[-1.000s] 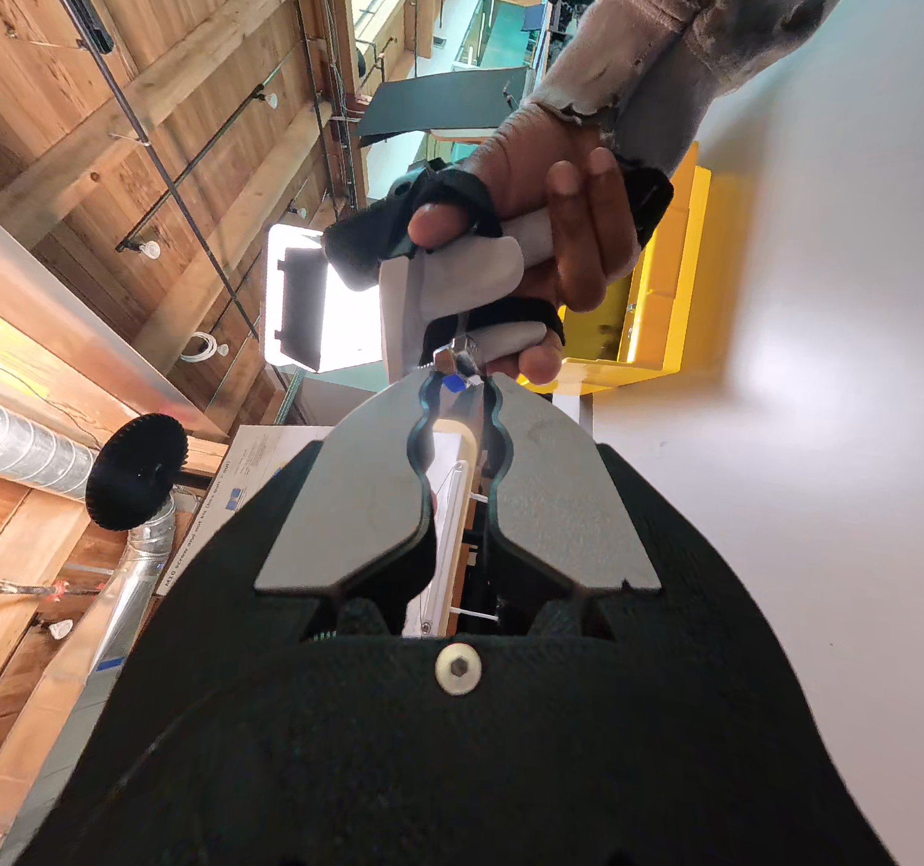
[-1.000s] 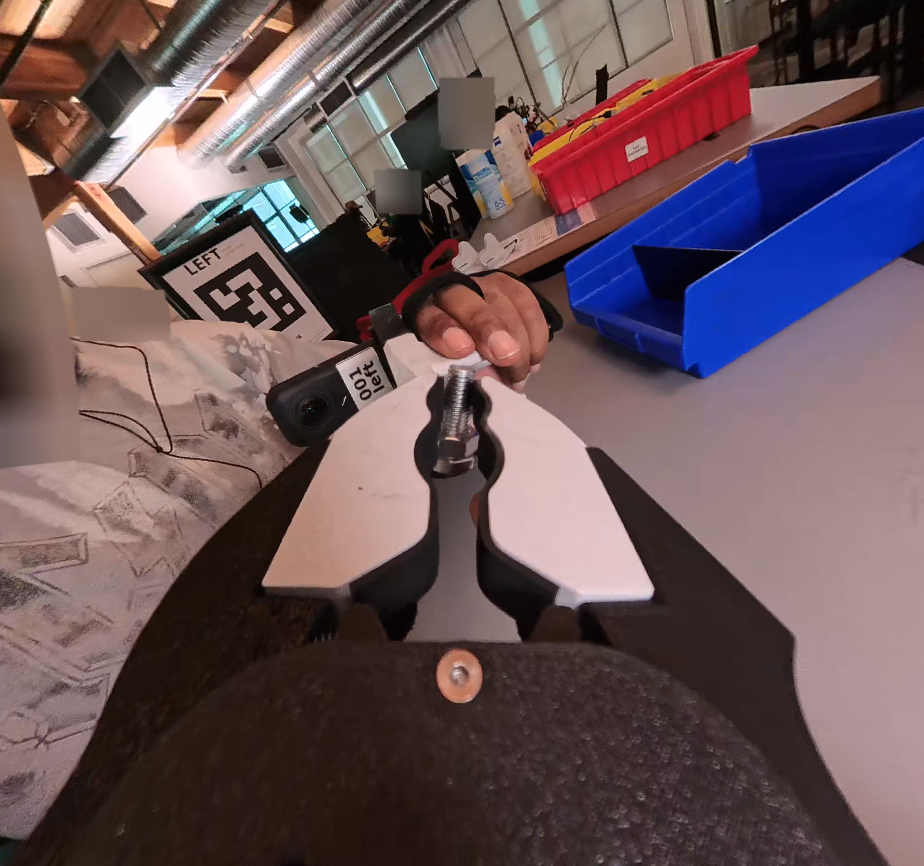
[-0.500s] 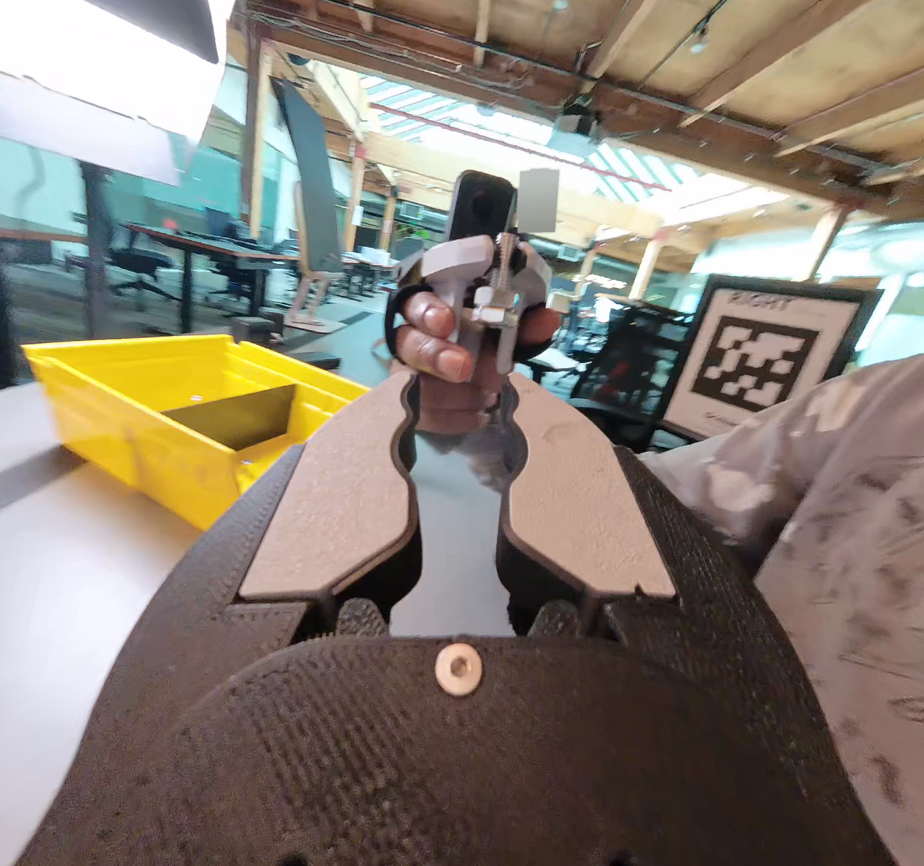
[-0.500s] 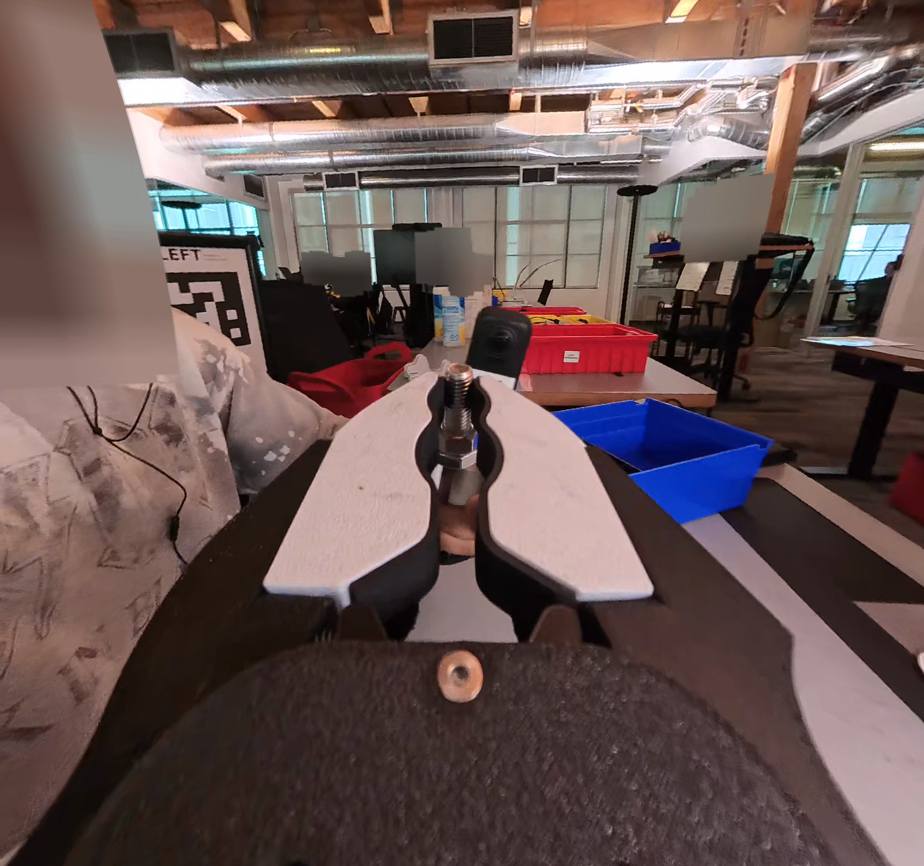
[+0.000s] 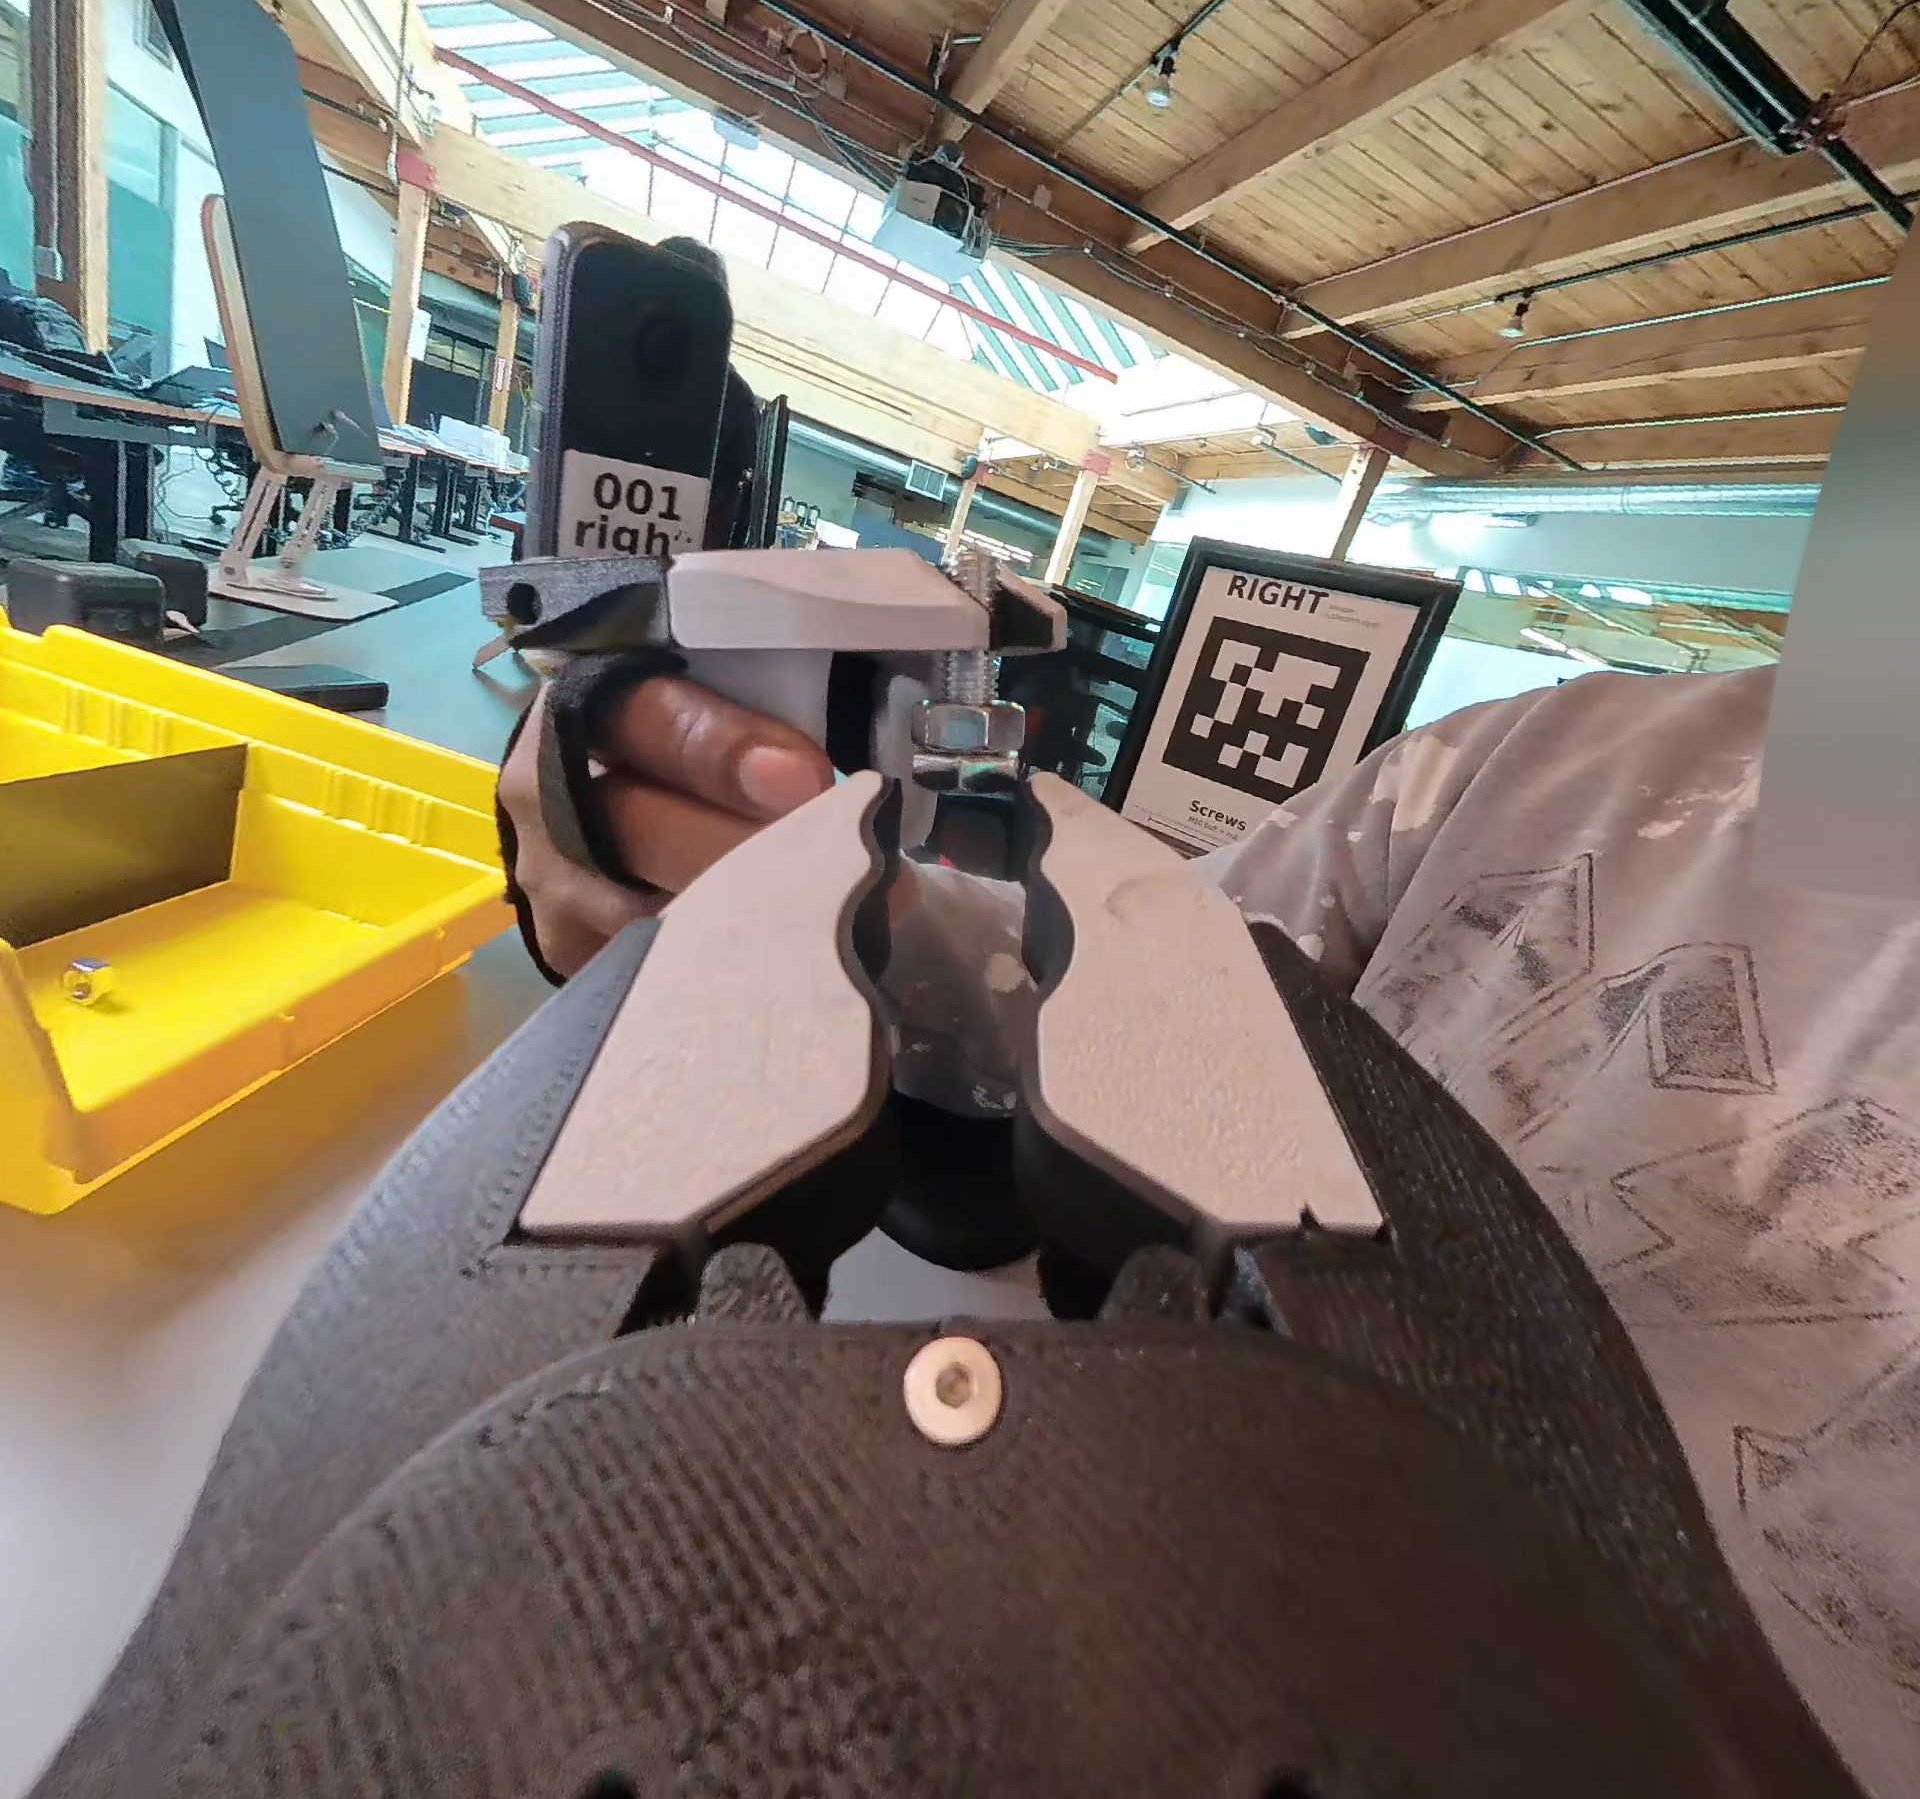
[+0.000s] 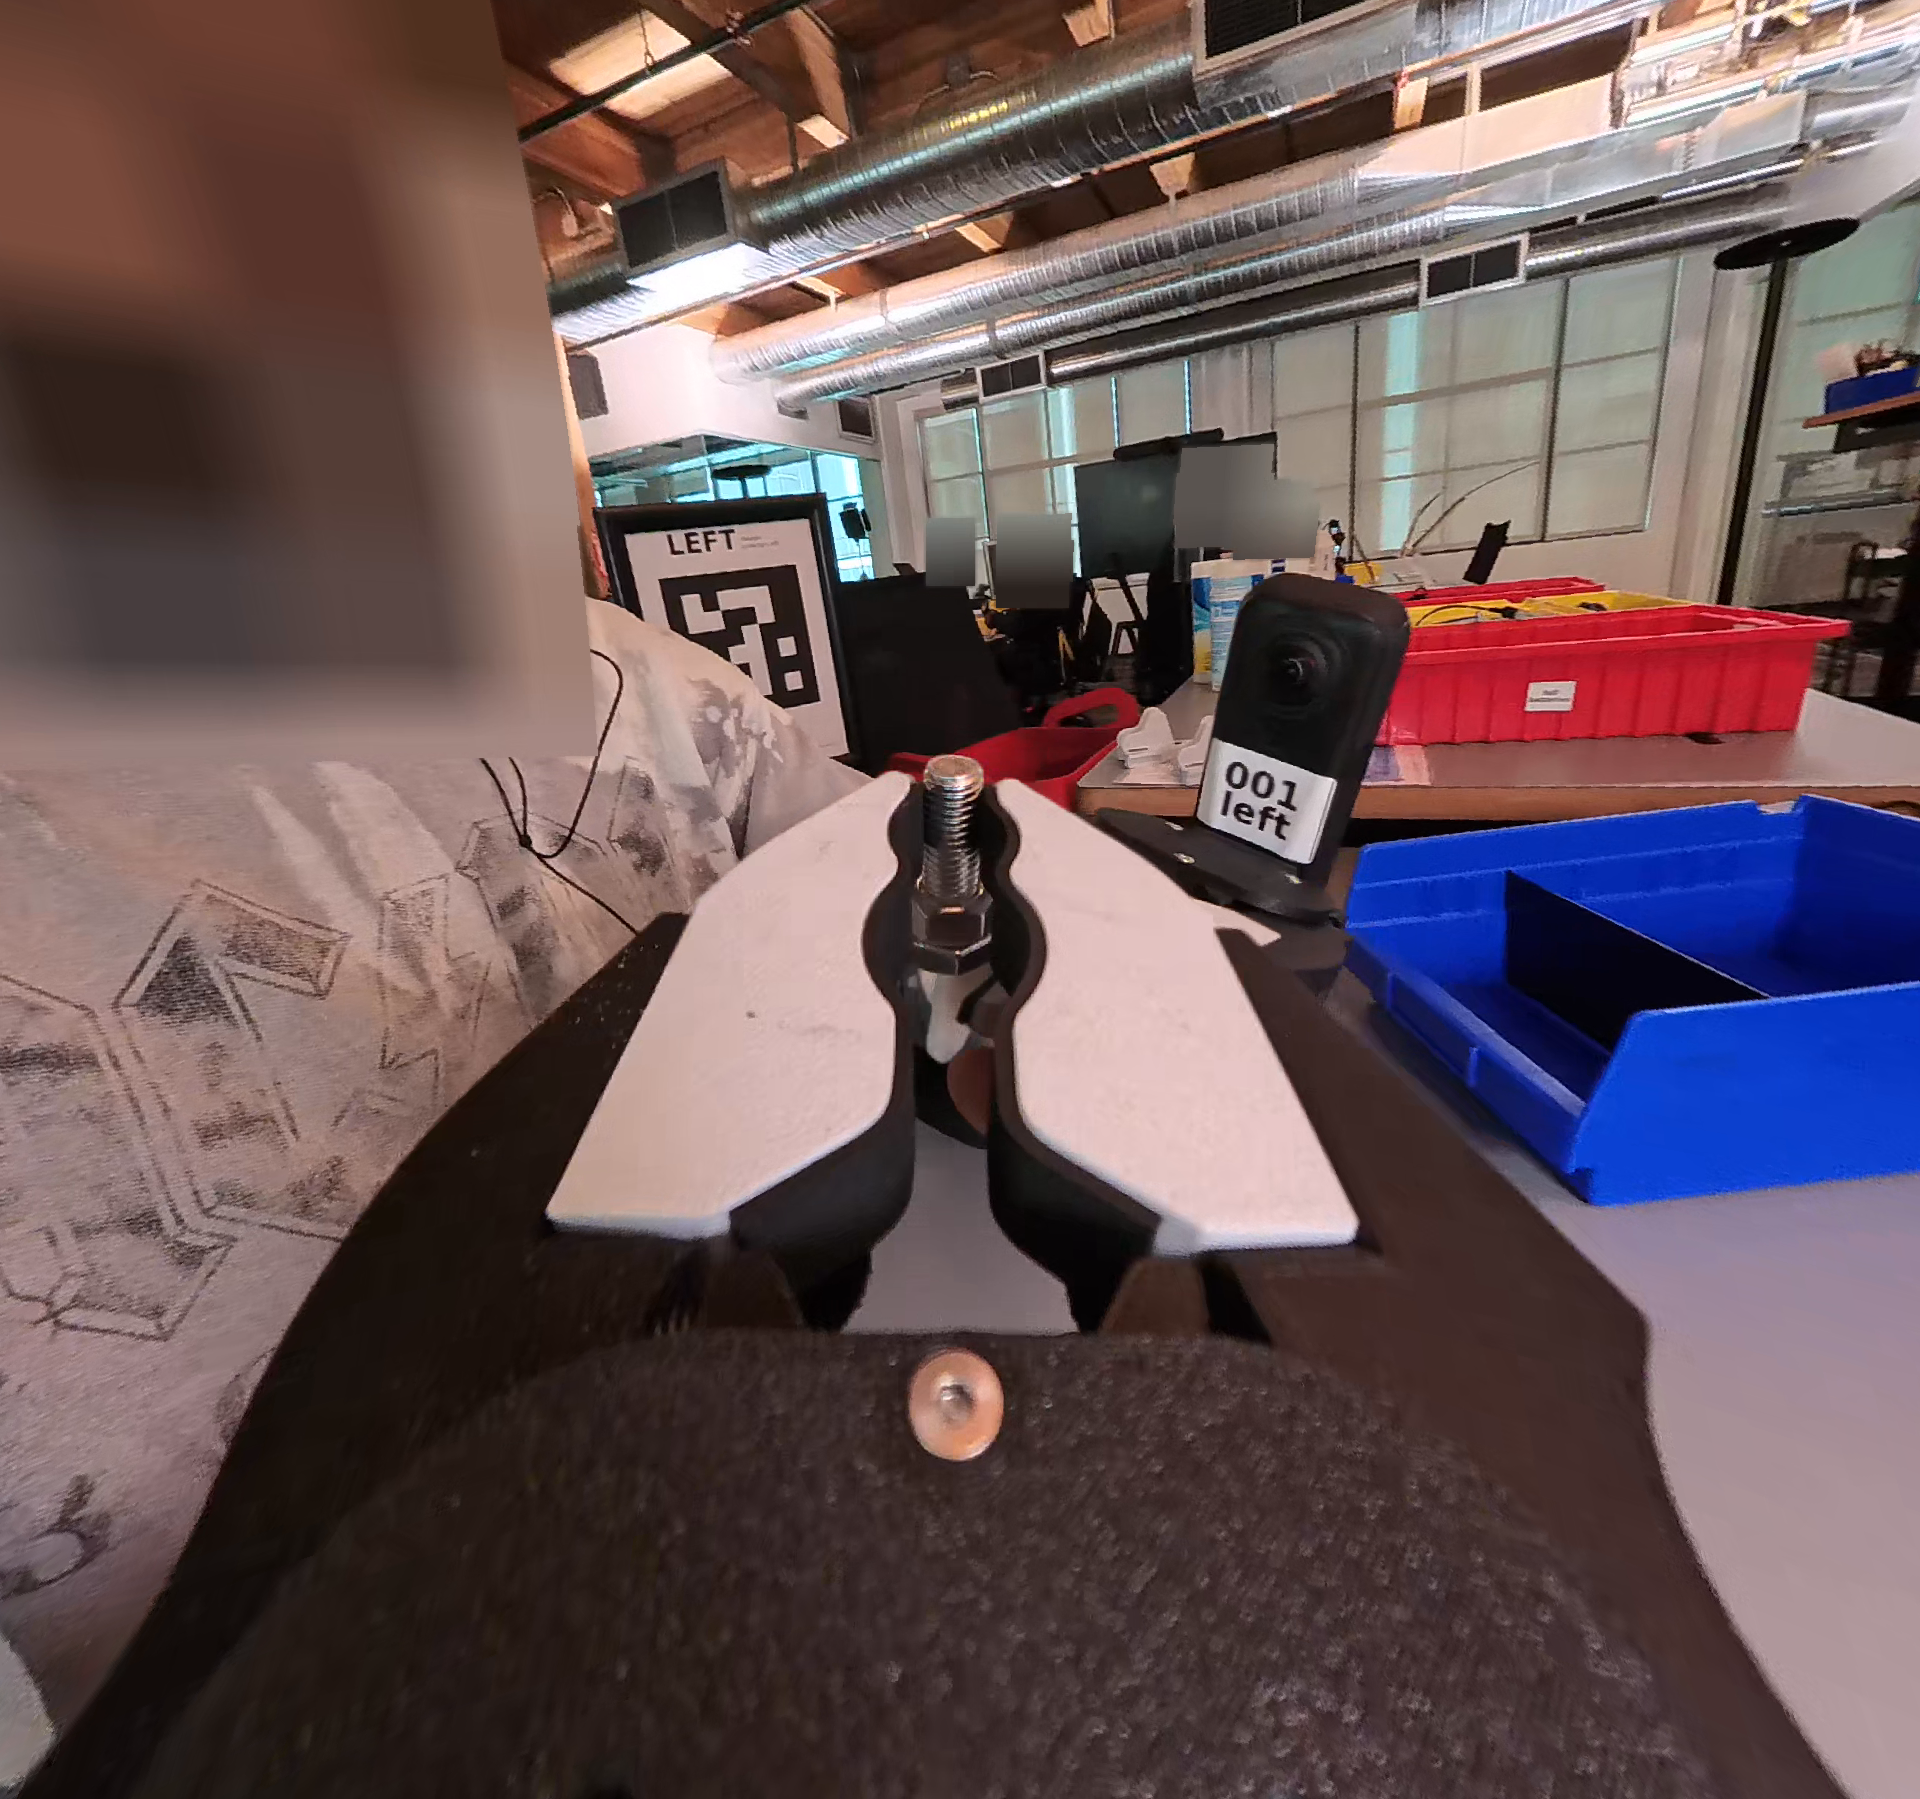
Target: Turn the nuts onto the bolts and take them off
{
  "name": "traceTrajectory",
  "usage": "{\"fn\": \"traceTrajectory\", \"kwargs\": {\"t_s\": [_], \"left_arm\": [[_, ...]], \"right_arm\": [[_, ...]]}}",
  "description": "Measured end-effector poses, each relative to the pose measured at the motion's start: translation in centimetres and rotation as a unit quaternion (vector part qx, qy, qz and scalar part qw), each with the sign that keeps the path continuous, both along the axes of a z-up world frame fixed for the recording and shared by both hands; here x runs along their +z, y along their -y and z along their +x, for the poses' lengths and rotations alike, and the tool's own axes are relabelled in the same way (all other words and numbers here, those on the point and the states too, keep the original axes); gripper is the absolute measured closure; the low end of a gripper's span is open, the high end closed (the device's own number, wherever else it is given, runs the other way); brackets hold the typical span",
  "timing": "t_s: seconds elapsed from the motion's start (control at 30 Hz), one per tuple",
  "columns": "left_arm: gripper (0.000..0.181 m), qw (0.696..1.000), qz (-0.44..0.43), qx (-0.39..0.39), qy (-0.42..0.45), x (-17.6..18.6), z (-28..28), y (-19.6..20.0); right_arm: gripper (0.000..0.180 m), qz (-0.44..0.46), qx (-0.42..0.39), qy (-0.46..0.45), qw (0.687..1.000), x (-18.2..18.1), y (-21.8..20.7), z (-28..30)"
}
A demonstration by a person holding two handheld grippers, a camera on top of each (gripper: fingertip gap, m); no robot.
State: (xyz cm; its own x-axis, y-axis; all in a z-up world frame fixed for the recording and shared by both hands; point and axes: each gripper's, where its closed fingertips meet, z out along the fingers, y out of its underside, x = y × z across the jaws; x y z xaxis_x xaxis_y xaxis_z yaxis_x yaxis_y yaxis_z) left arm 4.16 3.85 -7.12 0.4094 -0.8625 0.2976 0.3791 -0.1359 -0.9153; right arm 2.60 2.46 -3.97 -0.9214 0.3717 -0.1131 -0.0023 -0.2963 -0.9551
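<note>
In the right wrist view my right gripper [image 6: 951, 791] is shut on a steel bolt [image 6: 951, 845] that stands upright between its fingertips, thread end up. A hex nut [image 6: 951, 918] sits low on the thread. In the left wrist view my left gripper [image 5: 961, 799] is open and empty. Its tips are just under the bolt's head, on either side of it. There the bolt [image 5: 966, 674], its nut [image 5: 966, 726] and the right gripper [image 5: 966, 606] show straight ahead, held by a hand [image 5: 707, 773].
A yellow bin [image 5: 260, 918] with a loose nut [image 5: 81, 980] stands to the left on the grey table. A blue bin [image 6: 1662, 970] stands to the right, with red bins [image 6: 1610, 669] behind it. The person's patterned sleeve [image 5: 1610, 1022] is close by.
My left gripper let go at the bolt, opened, swung upright and has come back close under the bolt head. My right gripper kept hold of the bolt and levelled out.
</note>
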Motion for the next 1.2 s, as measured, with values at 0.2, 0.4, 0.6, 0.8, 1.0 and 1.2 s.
{"fn": "traceTrajectory", "kwargs": {"t_s": [0.2,0.4,0.6,0.8,1.0,1.2], "left_arm": [[0.161,1.0,-0.004,-0.014,0.014,0.1,0.3,0.3],[0.162,1.0,0.0,-0.011,0.005,0.1,0.5,0.3],[0.163,0.982,0.054,0.179,0.004,1.8,-3.9,-1.6],[0.162,0.922,0.085,0.374,-0.059,3.1,-7.7,-3.6],[0.162,0.906,0.111,0.403,-0.063,5.6,-7.3,-4.2],[0.162,0.904,0.126,0.408,-0.025,7.6,-8.3,-3.6]], "right_arm": [[0.17,0.008,0.009,0.001,1.0,-0.4,0.4,0.1],[0.17,0.013,0.008,0.002,1.0,-0.4,0.6,0.1],[0.16,0.013,-0.211,-0.019,0.977,1.8,-4.0,-3.0],[0.143,0.058,-0.357,0.004,0.932,1.8,-4.5,-6.5],[0.141,0.055,-0.36,0.013,0.931,3.2,-5.0,-7.0],[0.16,0.014,-0.412,0.007,0.911,4.8,-8.9,-5.2]]}}
